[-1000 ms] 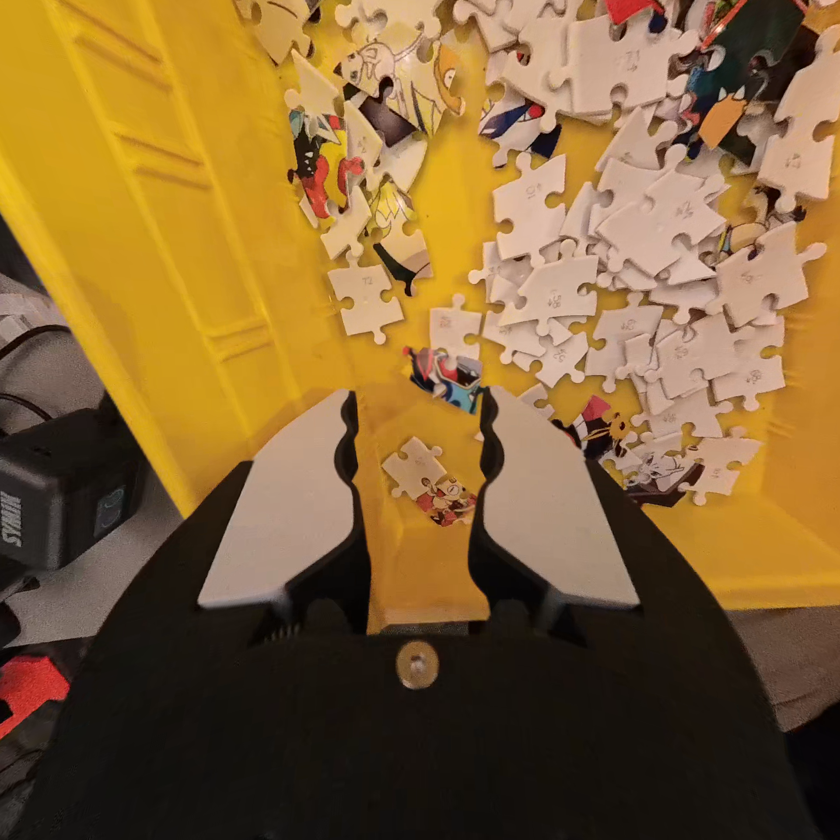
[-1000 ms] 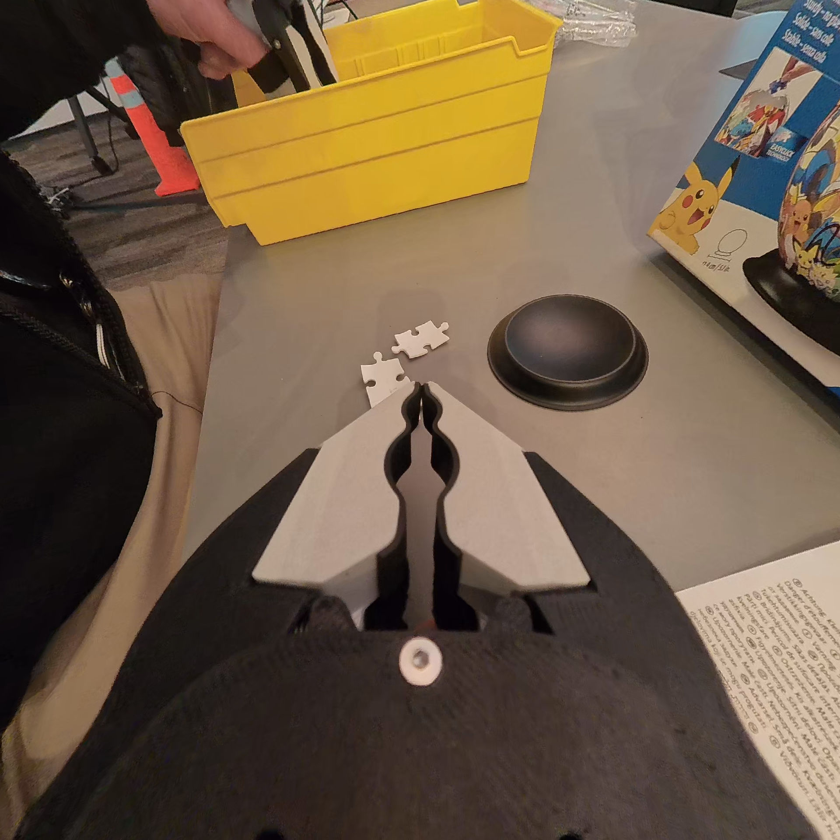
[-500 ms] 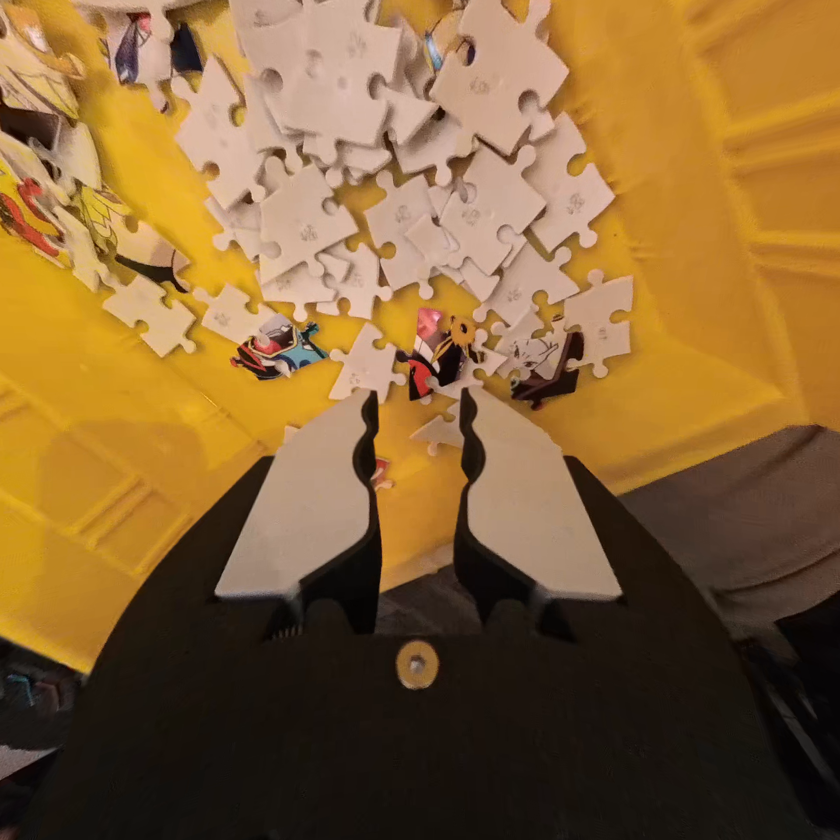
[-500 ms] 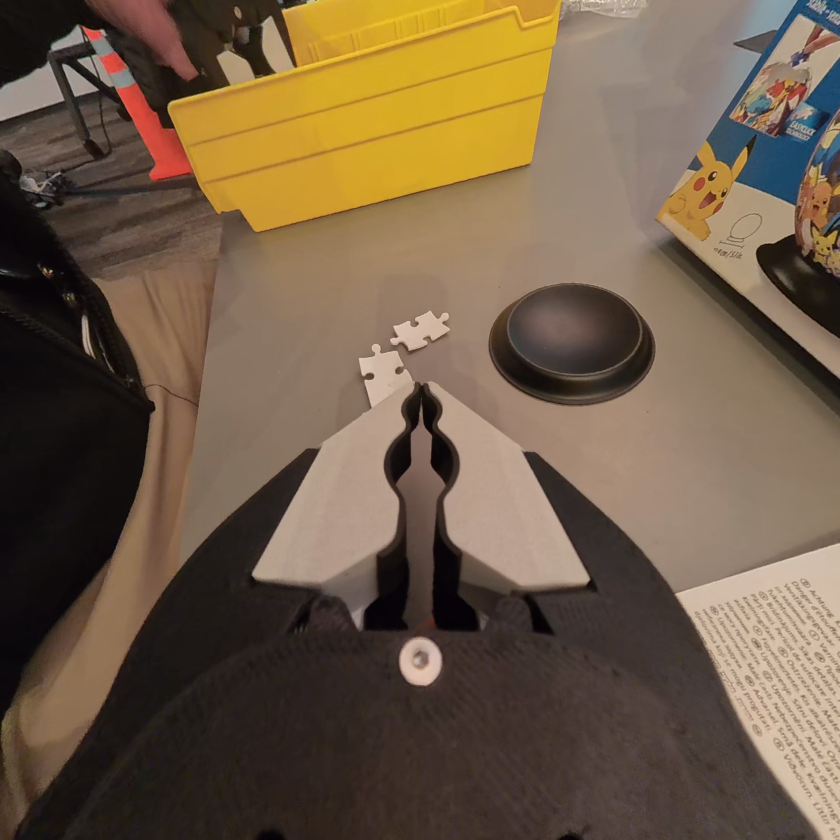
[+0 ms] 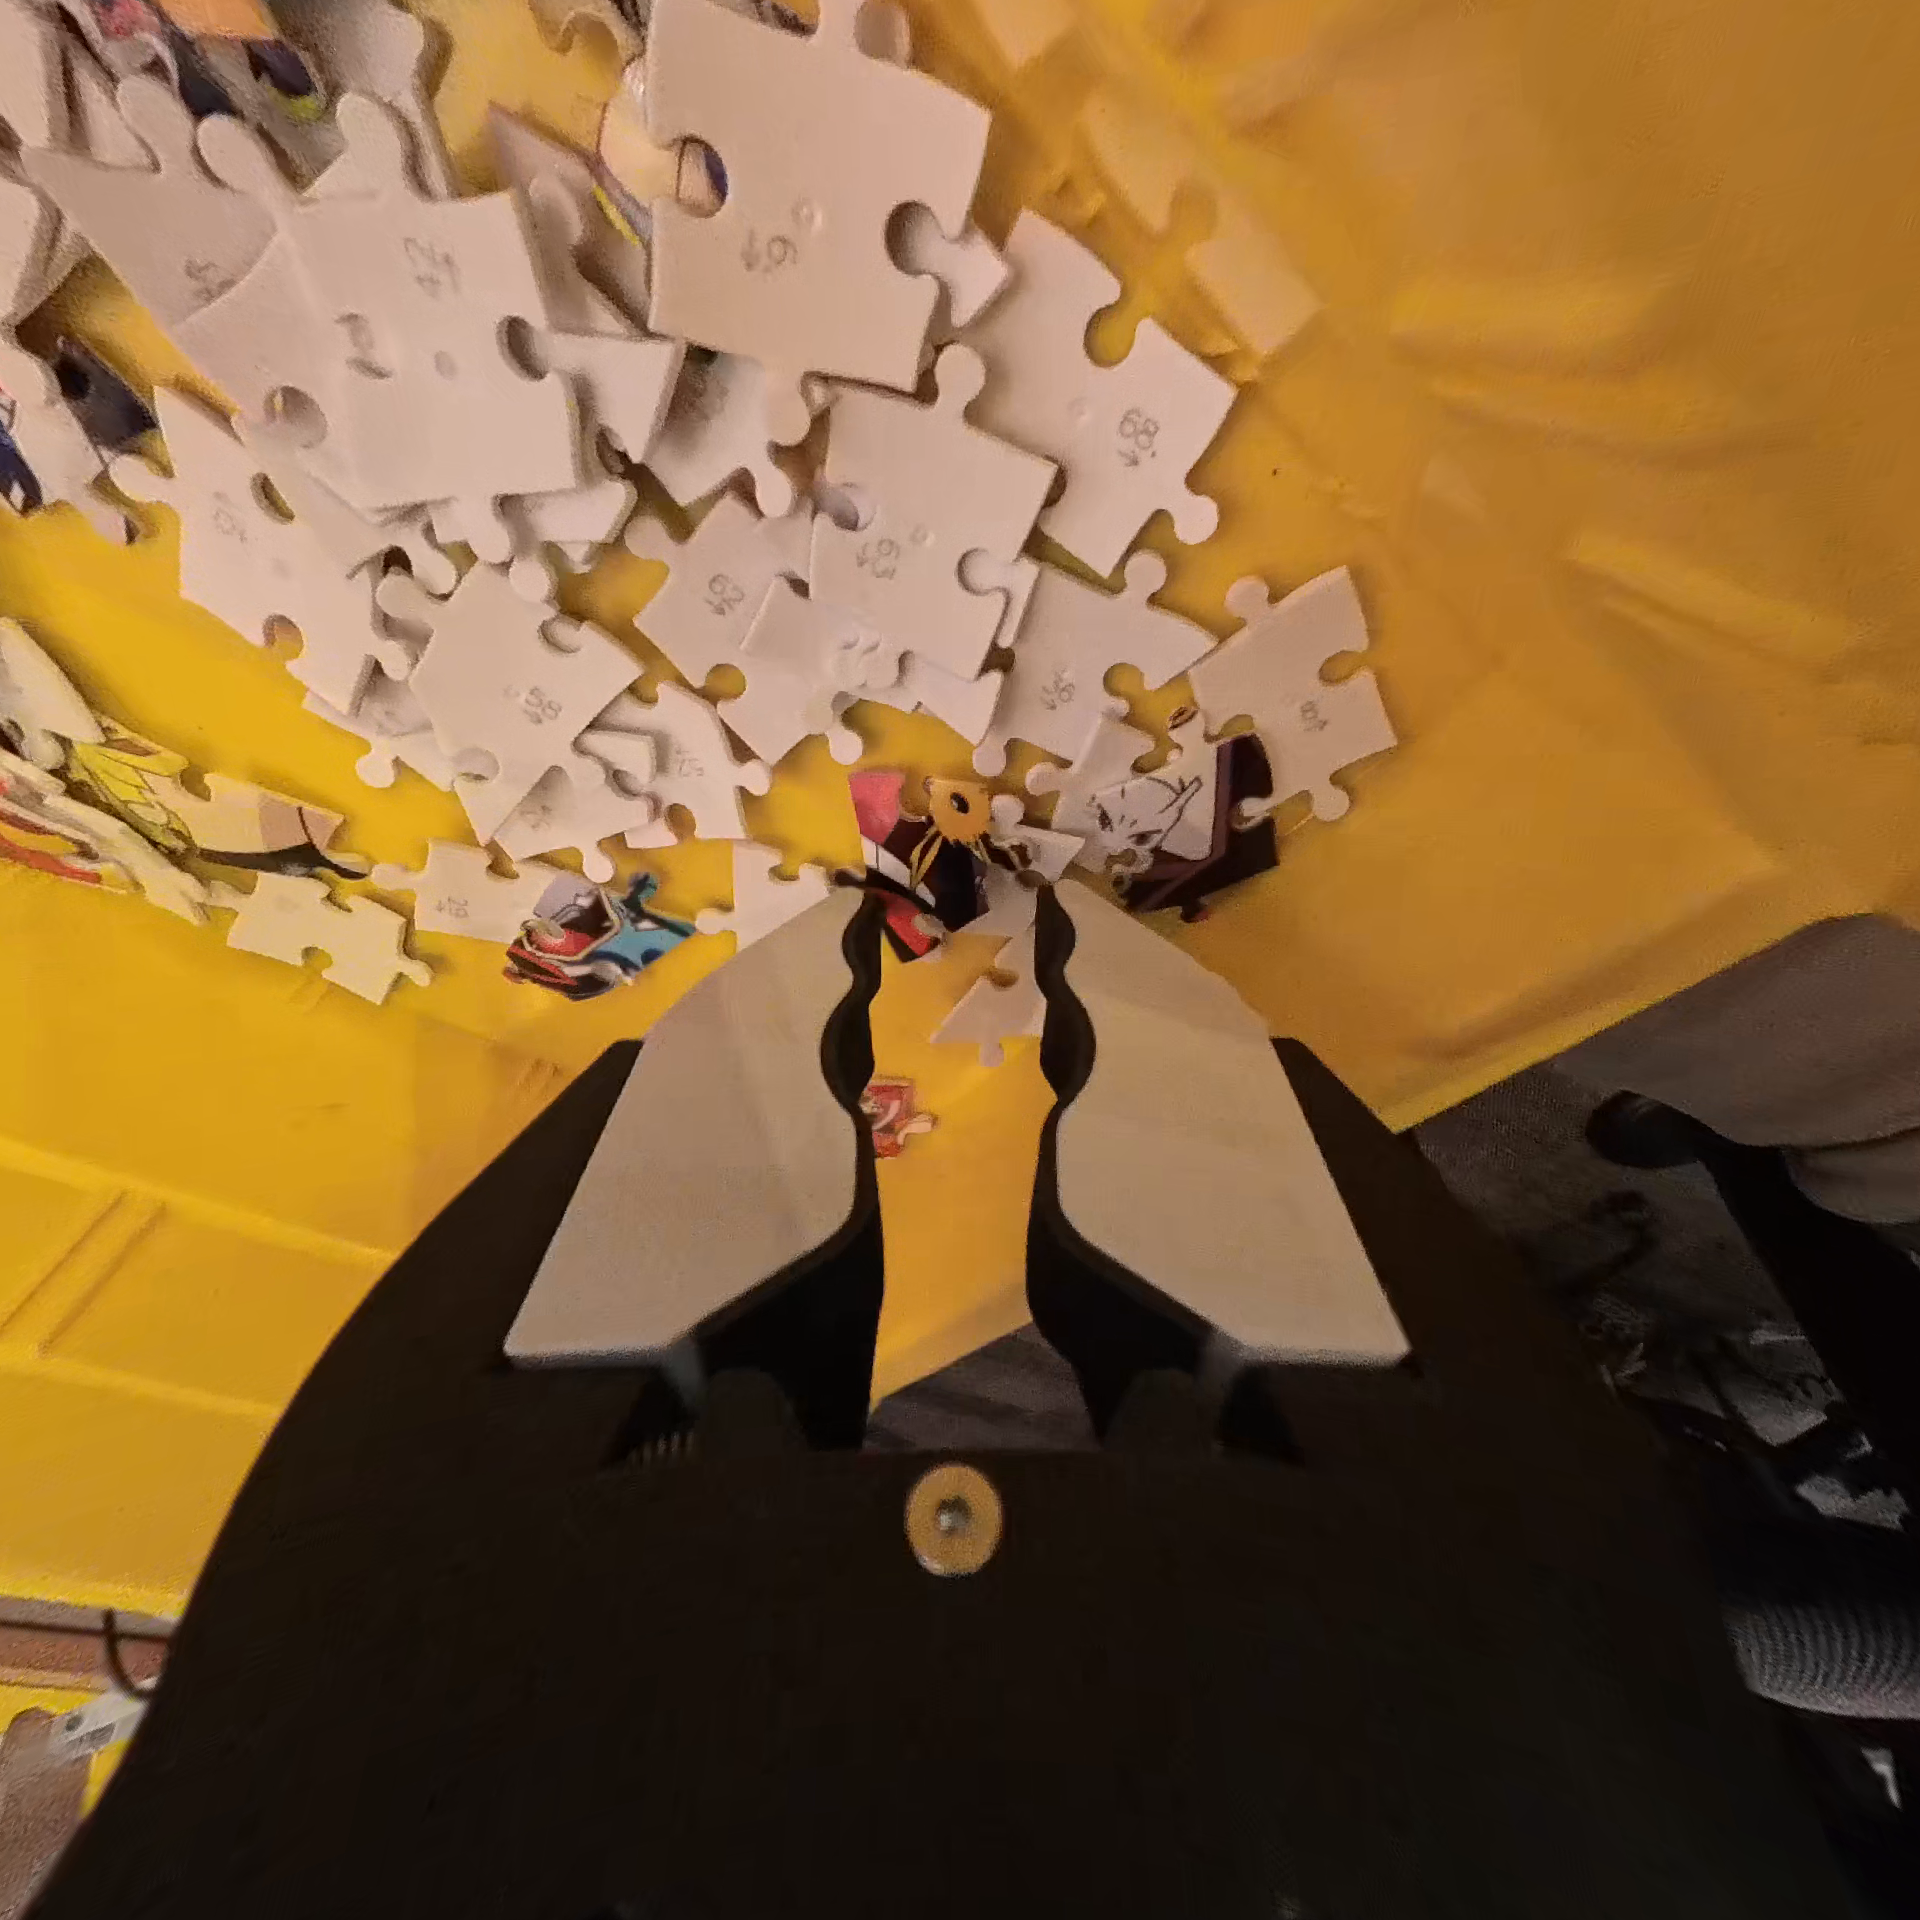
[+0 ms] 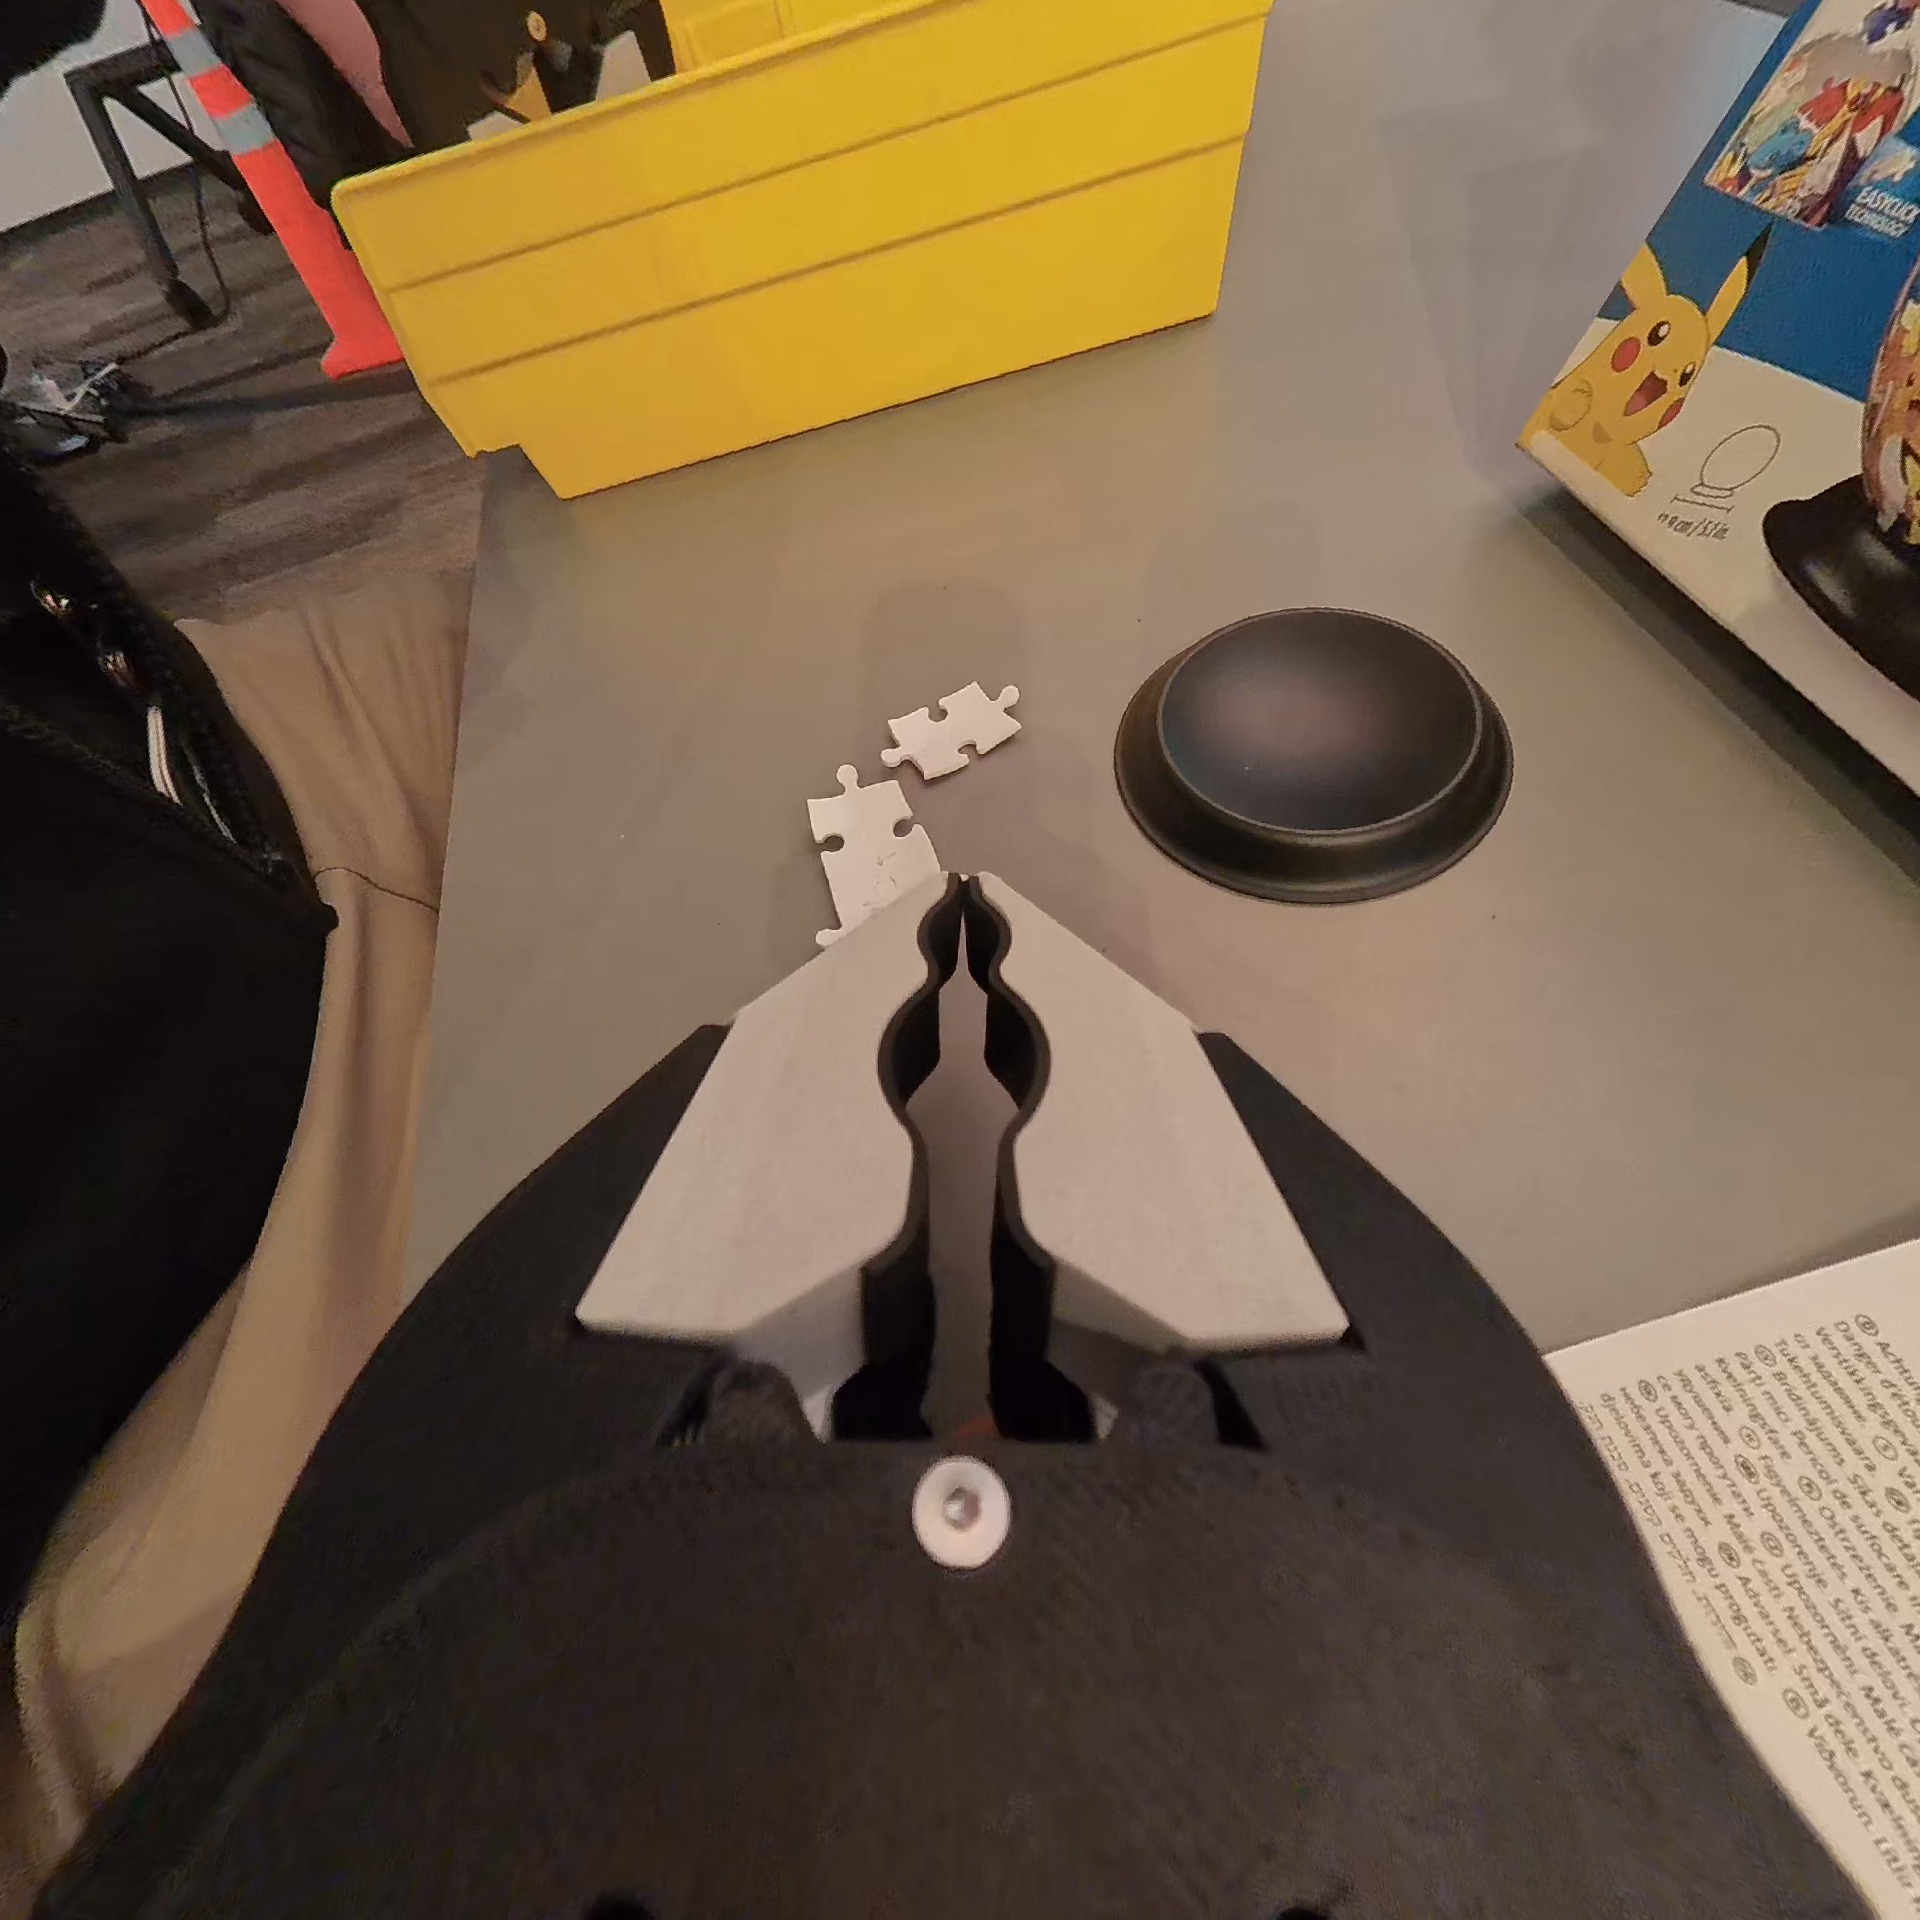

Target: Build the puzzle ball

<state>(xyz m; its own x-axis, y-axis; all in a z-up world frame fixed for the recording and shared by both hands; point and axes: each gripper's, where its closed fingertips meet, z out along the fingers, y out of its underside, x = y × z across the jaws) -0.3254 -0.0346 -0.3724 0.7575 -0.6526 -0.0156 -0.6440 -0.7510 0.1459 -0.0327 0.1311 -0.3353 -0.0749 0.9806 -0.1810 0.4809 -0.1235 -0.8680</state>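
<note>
My left gripper [image 5: 951, 906] is open inside the yellow bin [image 5: 1455, 520], low over a pile of white, face-down puzzle pieces [image 5: 894, 561]. A red, black and yellow printed piece [image 5: 920, 868] and a small white piece [image 5: 997, 1003] lie between its fingertips, not gripped. My right gripper [image 6: 962, 883] is shut and empty above the grey table [image 6: 1247, 1039]. Its tips are just right of a white piece [image 6: 873, 842]. A second white piece [image 6: 951, 727] lies a little farther off. The black round stand [image 6: 1314, 769] sits to the right of both pieces.
The yellow bin [image 6: 810, 281] stands at the table's far left edge. The puzzle box [image 6: 1714, 343] lies at the right and a printed instruction sheet [image 6: 1766, 1475] at the near right. A person's beige trouser leg [image 6: 312, 831] is beside the table's left edge. An orange cone [image 6: 312, 239] stands on the floor. My right fingertips sit around 35 cm from my left ones.
My left gripper has swung to the right across the bin and moved closer to the pieces, with its jaws a little narrower. My right gripper has stayed shut and has hardly moved.
</note>
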